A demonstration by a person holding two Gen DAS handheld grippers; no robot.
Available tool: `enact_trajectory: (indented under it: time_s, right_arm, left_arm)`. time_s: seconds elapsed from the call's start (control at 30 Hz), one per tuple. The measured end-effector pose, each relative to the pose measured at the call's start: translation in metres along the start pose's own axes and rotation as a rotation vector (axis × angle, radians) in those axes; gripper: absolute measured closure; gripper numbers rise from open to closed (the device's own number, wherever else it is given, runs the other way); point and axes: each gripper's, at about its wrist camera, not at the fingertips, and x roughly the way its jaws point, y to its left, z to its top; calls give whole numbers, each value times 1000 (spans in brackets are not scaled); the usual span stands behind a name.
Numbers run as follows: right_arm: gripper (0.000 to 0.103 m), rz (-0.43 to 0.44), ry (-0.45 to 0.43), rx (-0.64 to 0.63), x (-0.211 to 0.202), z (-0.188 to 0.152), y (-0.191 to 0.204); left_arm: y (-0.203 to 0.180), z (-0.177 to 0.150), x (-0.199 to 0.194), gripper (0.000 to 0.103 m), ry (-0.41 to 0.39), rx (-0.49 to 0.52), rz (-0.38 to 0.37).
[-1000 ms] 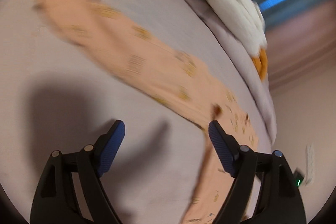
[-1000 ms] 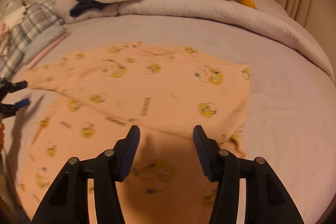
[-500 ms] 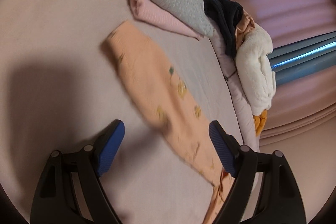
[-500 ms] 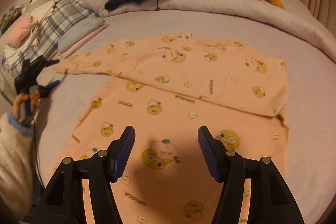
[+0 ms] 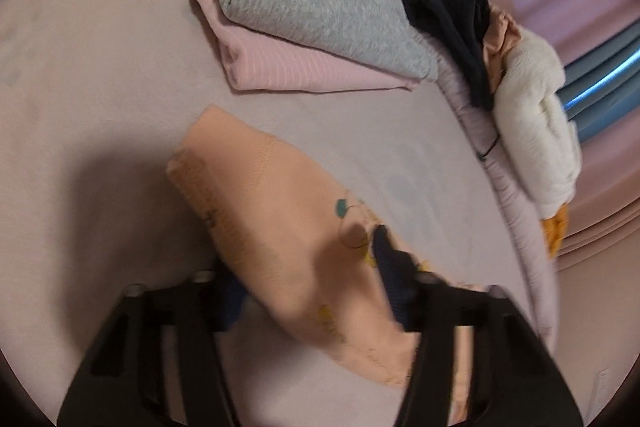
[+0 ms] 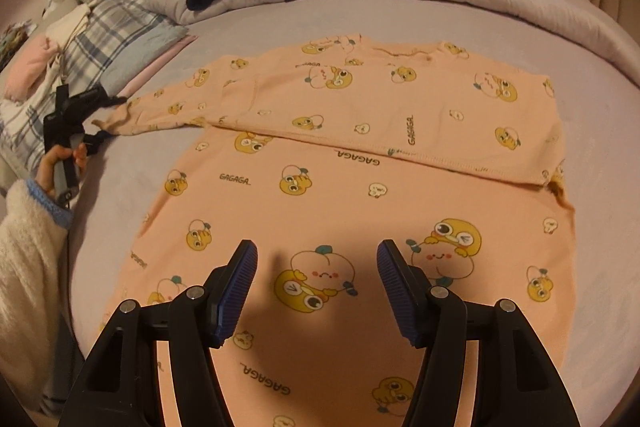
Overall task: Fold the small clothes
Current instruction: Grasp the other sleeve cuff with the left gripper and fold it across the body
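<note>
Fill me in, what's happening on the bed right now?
A person is folding a peach cartoon-print top spread flat on the bed. The left gripper has its fingers around the sleeve; grip unclear through blur. The right gripper hovers open above the hem. One side is already folded over the body.

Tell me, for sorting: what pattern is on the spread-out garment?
Peach long-sleeved top printed with yellow cartoon characters and "GAGAGA" lettering; clearest in the right wrist view.

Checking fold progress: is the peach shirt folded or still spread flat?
Partly folded: peach shirt has one side lapped over its body, sleeve still stretched out.
</note>
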Motion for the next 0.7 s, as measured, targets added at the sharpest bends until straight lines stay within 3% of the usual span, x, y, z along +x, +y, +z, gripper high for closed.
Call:
enact_trajectory:
  time_s: [0.07, 0.1, 0.17, 0.37, 0.5, 0.7]
  right_arm:
    - [41, 6, 0, 5, -2, -2, 1]
    - [41, 8, -2, 4, -3, -3, 2]
    - [41, 8, -6, 2, -5, -4, 2]
    - [41, 14, -24, 34, -16, -10, -9]
    - [41, 27, -48, 74, -26, -15, -20]
    - [41, 50, -88, 131, -42, -29, -40]
  left_arm:
    - [3, 1, 0, 80, 3, 15, 37]
    - [5, 1, 0, 90, 9, 11, 35]
    - [11, 2, 0, 99, 33, -8, 13]
    - [-19, -5, -32, 101, -32, 66, -20]
    - [-74, -17, -60, 101, -73, 209, -76]
    - [-175, -62, -89, 101, -74, 414, -183]
